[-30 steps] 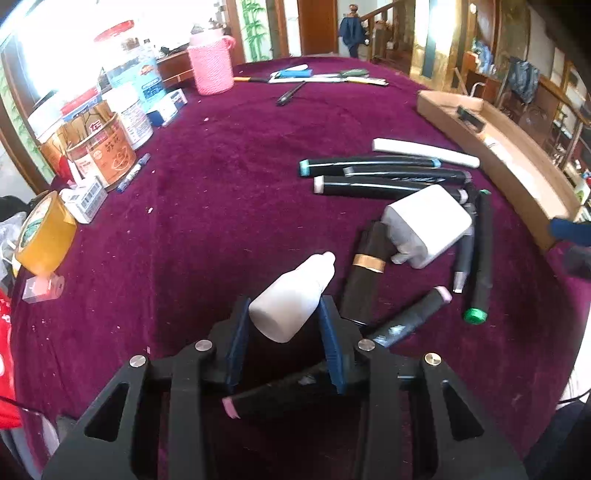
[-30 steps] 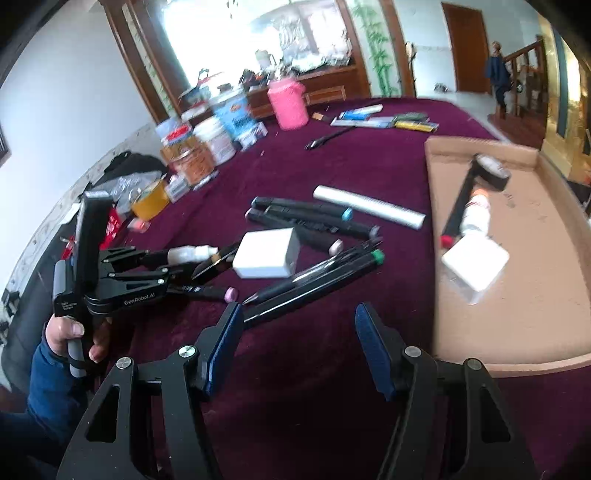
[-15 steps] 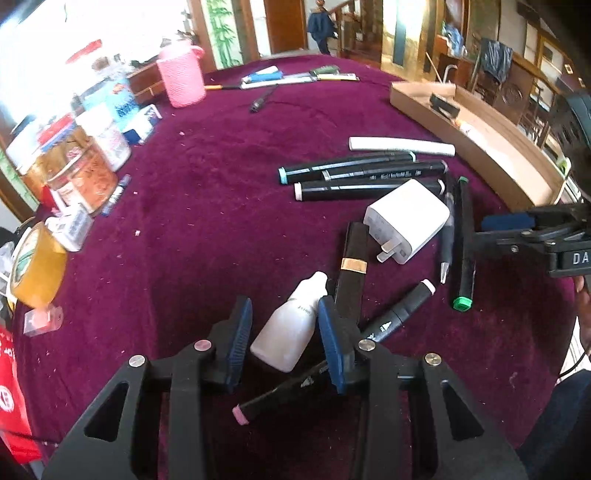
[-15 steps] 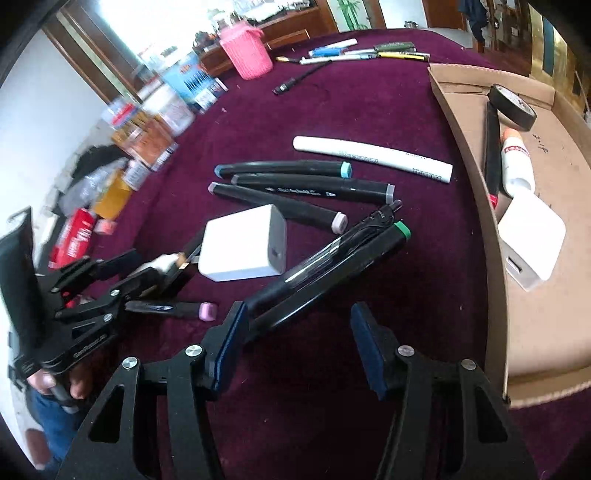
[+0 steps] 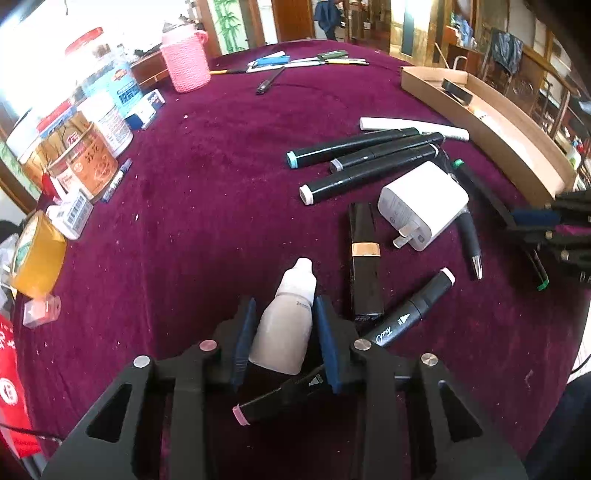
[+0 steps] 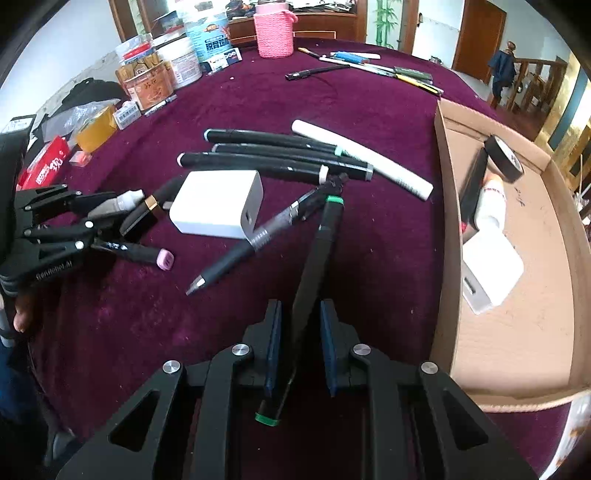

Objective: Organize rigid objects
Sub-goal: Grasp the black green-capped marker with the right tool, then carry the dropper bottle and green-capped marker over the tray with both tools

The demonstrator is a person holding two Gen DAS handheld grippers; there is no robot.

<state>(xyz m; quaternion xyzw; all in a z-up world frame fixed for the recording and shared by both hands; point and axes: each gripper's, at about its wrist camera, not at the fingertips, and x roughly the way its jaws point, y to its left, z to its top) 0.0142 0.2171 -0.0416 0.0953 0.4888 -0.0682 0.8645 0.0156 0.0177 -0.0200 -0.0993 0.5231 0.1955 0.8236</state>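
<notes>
Left view: the left gripper [image 5: 283, 338] tilts steeply down at the table [image 5: 207, 206], jaws closing, pads pressing a white dropper bottle [image 5: 286, 325], as a second ago. Right view: the right gripper [image 6: 299, 343], previously spread, is closing on a green-capped marker [image 6: 314, 273]; the cardboard tray [image 6: 447, 258] stands just right, bare cloth left.

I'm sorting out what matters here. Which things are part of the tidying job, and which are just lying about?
Part of the job:
- small white bottle between the left gripper pads
- green-capped marker, right gripper closing on it
- white charger
- black markers
- cardboard tray

Lying about:
- pink knitted cup
- tins
- yellow tape roll
</notes>
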